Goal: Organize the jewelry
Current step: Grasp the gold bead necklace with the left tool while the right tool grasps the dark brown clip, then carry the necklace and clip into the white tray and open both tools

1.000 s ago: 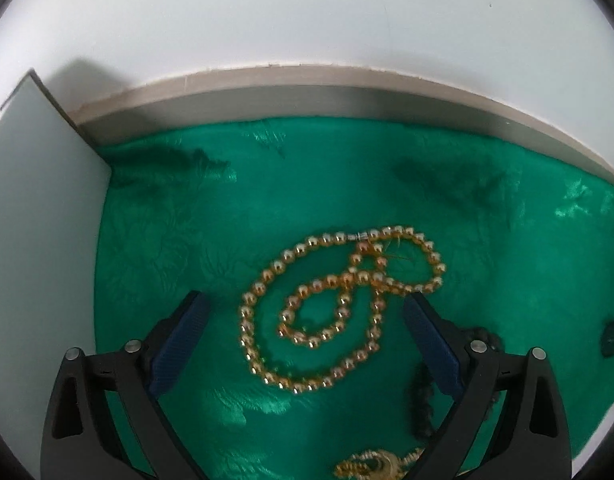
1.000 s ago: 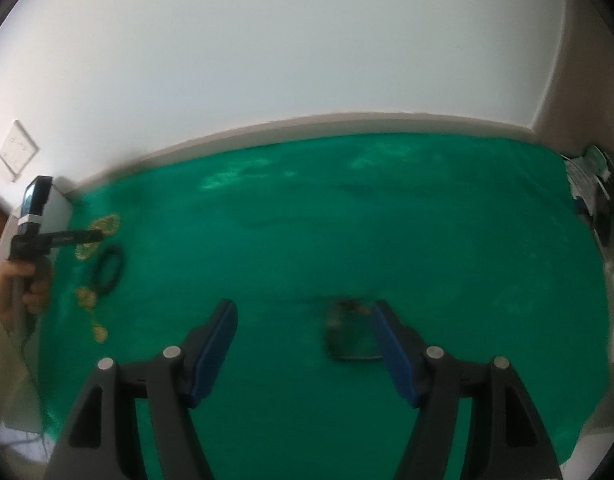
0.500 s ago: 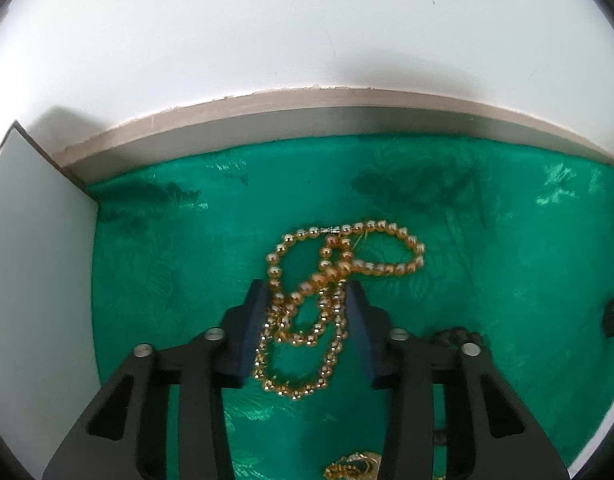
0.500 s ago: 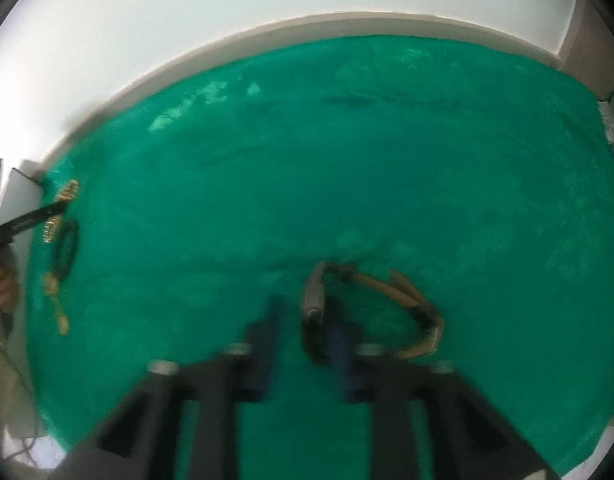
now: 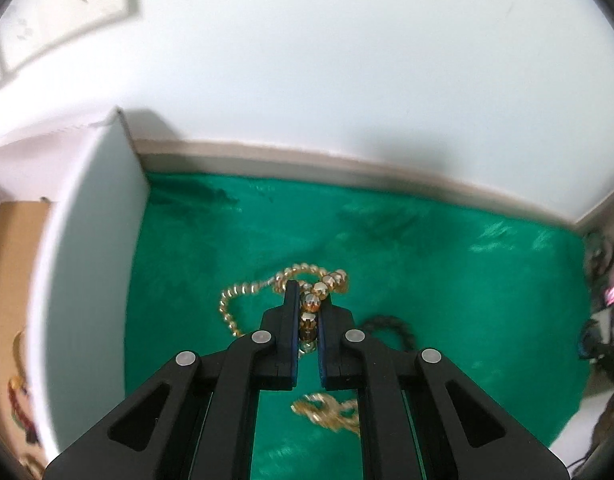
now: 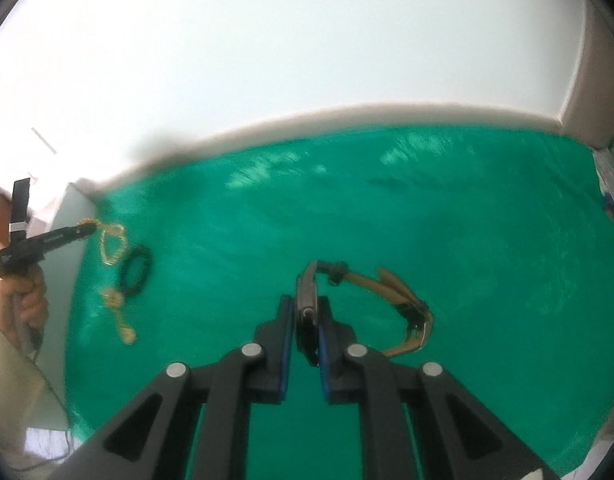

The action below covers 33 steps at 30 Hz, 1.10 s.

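Observation:
My left gripper (image 5: 309,300) is shut on a gold bead necklace (image 5: 311,307). The necklace is lifted, and its loose loop (image 5: 231,312) hangs toward the green cloth (image 5: 447,280). In the right wrist view the same necklace (image 6: 111,244) dangles from that gripper's tip at the far left. My right gripper (image 6: 305,308) is shut on the case of a wristwatch (image 6: 307,300). The watch's tan strap (image 6: 391,284) curls away to the right, just above the cloth.
A black bead bracelet (image 5: 387,326) and a gold ornament (image 5: 327,408) lie on the cloth beneath the left gripper. A white box wall (image 5: 95,260) stands at the cloth's left edge. A hand (image 6: 23,300) holds the left gripper. Clutter sits past the right edge.
Both grippers went from wide open to shut. The left closed on the bead necklace and rose with it. The right closed on the watch and lifted it.

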Each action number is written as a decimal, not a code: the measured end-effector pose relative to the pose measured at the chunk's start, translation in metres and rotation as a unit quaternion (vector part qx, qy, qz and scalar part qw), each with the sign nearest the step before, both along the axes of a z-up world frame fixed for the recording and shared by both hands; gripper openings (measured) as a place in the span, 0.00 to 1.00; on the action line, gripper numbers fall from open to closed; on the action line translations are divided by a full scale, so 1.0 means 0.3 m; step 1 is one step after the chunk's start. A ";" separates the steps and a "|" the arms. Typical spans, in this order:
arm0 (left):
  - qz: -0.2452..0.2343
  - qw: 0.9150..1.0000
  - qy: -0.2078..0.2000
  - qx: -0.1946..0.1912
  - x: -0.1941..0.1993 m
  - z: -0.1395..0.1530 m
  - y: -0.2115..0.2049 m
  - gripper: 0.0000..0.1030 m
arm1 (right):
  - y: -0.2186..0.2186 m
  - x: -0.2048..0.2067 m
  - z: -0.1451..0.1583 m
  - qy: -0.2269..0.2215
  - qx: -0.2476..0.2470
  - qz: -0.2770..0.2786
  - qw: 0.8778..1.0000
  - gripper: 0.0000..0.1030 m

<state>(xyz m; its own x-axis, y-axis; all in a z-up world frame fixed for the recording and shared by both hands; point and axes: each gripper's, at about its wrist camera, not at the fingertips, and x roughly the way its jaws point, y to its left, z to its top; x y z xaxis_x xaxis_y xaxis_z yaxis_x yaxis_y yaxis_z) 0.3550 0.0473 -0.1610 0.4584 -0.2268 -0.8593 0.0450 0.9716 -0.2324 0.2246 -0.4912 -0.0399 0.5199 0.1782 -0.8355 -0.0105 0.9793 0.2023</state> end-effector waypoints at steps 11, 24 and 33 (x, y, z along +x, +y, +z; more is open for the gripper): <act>0.037 0.995 -0.082 -0.043 -0.229 0.497 0.101 0.05 | 0.253 0.018 0.222 -0.059 0.015 0.115 0.992 0.11; 0.165 0.979 -0.124 -0.006 -0.592 0.859 0.432 0.05 | 0.768 0.017 0.502 -0.125 0.076 0.320 0.936 0.11; 0.268 0.959 -0.087 0.034 -0.777 0.783 0.634 0.05 | 1.185 -0.046 0.599 -0.128 0.108 0.454 0.875 0.11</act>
